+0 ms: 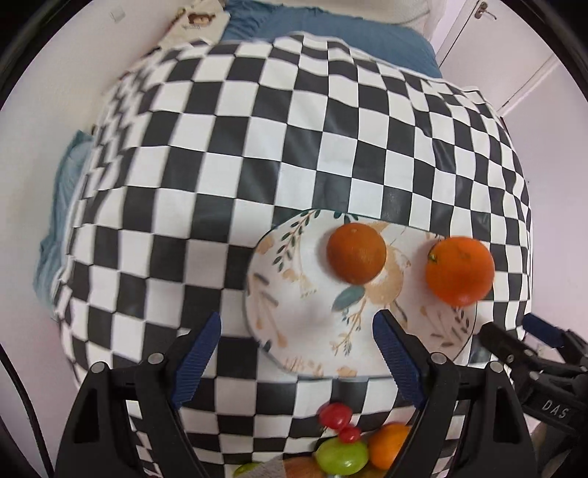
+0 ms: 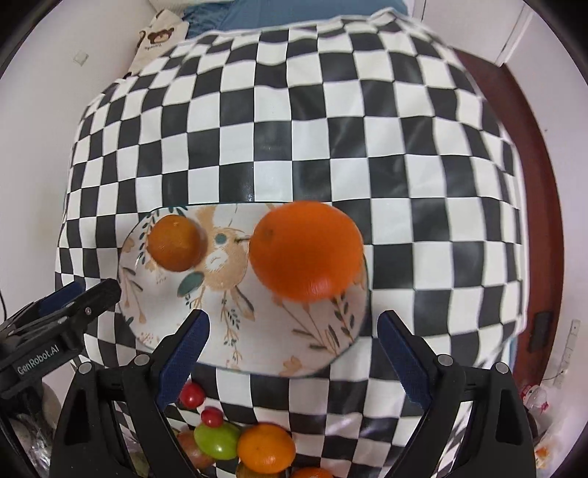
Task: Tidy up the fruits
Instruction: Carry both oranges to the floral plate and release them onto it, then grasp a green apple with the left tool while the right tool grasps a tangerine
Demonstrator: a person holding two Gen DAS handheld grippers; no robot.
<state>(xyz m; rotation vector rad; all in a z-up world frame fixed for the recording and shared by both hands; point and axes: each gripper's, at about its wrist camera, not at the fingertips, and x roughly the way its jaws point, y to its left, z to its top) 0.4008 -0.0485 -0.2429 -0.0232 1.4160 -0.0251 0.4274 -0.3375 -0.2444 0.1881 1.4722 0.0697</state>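
A floral white plate (image 1: 312,323) (image 2: 257,331) lies on the checkered tablecloth (image 1: 257,147). A dull orange (image 1: 356,253) (image 2: 177,242) sits on the plate's far part. A brighter, larger orange (image 1: 460,270) (image 2: 308,250) is at the plate's right rim, blurred in the right wrist view; whether it touches the plate I cannot tell. My left gripper (image 1: 297,355) is open and empty over the plate's near left. My right gripper (image 2: 294,353) is open and empty just short of the bright orange. A pile of fruit (image 1: 349,445) (image 2: 235,437) lies near the front edge.
The pile holds red cherry tomatoes (image 2: 192,395), a green fruit (image 2: 217,439) and an orange (image 2: 265,447). A blue bed (image 1: 330,33) lies beyond the table. A white wall is at the left, a door (image 1: 496,47) at the far right.
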